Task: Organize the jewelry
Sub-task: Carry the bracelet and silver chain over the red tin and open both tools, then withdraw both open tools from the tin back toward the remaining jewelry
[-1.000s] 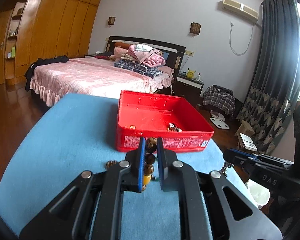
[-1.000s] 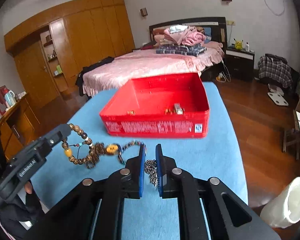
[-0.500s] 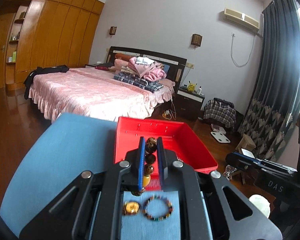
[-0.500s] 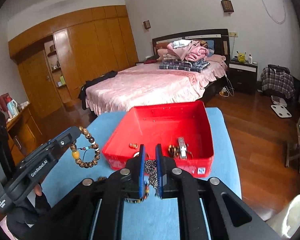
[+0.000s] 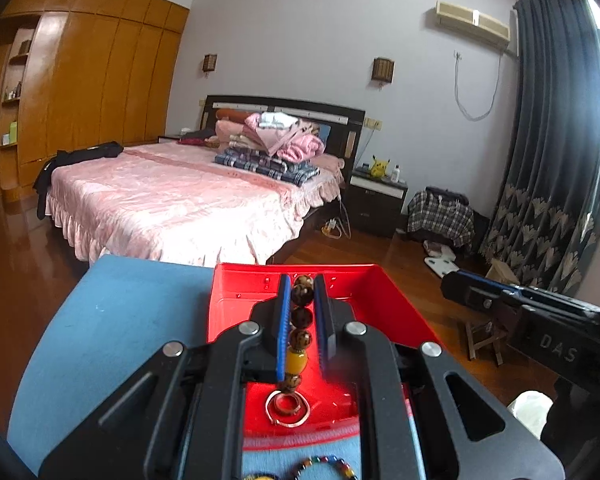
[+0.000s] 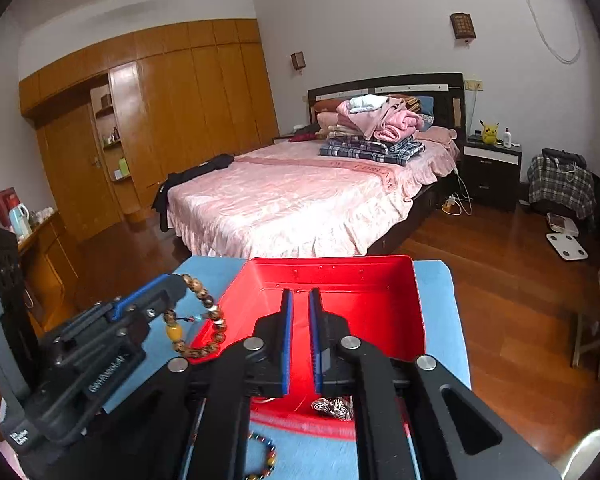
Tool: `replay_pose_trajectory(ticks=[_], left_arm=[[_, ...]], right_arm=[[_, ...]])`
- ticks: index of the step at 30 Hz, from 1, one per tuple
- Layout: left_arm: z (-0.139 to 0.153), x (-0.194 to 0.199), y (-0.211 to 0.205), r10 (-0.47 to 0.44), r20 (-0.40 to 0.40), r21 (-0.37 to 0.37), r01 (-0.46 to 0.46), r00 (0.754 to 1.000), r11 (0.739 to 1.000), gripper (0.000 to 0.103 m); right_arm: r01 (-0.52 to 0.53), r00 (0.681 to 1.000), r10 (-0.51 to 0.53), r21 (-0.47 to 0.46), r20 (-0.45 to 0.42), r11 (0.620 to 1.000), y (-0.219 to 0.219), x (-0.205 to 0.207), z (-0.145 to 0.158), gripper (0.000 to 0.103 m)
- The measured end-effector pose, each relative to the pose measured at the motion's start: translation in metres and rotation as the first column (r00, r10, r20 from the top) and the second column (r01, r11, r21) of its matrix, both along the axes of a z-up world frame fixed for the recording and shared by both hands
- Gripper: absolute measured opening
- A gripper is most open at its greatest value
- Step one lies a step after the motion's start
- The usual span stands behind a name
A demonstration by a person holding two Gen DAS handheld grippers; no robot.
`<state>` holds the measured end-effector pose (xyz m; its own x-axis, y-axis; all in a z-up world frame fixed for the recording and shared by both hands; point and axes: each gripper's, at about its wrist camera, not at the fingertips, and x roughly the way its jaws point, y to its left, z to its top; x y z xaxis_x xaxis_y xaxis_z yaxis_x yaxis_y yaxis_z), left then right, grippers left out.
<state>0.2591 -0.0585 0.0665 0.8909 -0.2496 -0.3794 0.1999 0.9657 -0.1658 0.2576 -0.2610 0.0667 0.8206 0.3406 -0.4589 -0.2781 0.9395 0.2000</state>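
The left gripper [image 5: 302,280] jaws are clenched on a bead bracelet [image 6: 204,322], which hangs over the near left part of the red tray [image 6: 418,312] on the blue bench [image 5: 112,320]. The right gripper [image 6: 299,300] jaws stand slightly parted and hold nothing; a silver chain [image 6: 332,407] lies in the tray's near edge below them. The bracelet looks light and limp, its hard beads slick, so pinching squarely across two or three beads seems safest.
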Motion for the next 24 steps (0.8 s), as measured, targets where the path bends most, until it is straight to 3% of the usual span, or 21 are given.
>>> replay_pose_trajectory(ticks=[5,6,7,8,9,14,18,24], left_arm=[[-0.026,0.038,-0.009,-0.050,-0.117,0.028,0.054,0.992,0.998,0.012],[-0.029,0.038,-0.009,-0.056,-0.123,0.031,0.060,0.991,0.998,0.025],[-0.031,0.039,-0.006,-0.049,-0.126,0.034,0.054,0.991,0.998,0.058],[-0.032,0.036,-0.004,-0.029,-0.115,0.030,0.033,0.993,0.999,0.070],[-0.032,0.035,-0.001,-0.019,-0.104,0.024,0.021,0.994,0.999,0.074],[-0.031,0.018,0.013,-0.004,-0.086,0.008,0.005,0.996,1.000,0.073],[-0.022,-0.007,0.027,0.008,-0.050,0.022,-0.007,0.999,1.000,0.080],[-0.020,-0.048,0.054,0.059,-0.057,0.002,-0.059,0.997,0.998,0.087]], right_arm=[[0.002,1.000,-0.002,-0.013,-0.018,1.000,0.003,0.009,-0.014,0.008],[0.003,1.000,-0.004,-0.020,-0.021,1.000,0.002,0.008,-0.016,0.010],[0.013,1.000,-0.014,-0.028,-0.024,1.000,0.002,0.008,-0.017,0.018],[0.025,0.999,-0.025,-0.033,-0.026,0.999,0.001,0.006,-0.019,0.025],[0.031,0.999,-0.031,-0.031,-0.027,0.999,-0.001,0.004,-0.022,0.025],[0.039,0.999,-0.039,-0.010,-0.026,0.999,-0.007,-0.005,-0.025,0.028],[0.033,0.999,-0.033,-0.013,-0.018,0.999,-0.007,-0.021,-0.024,0.036],[0.025,0.999,-0.024,0.022,-0.037,0.999,-0.005,-0.052,-0.037,0.046]])
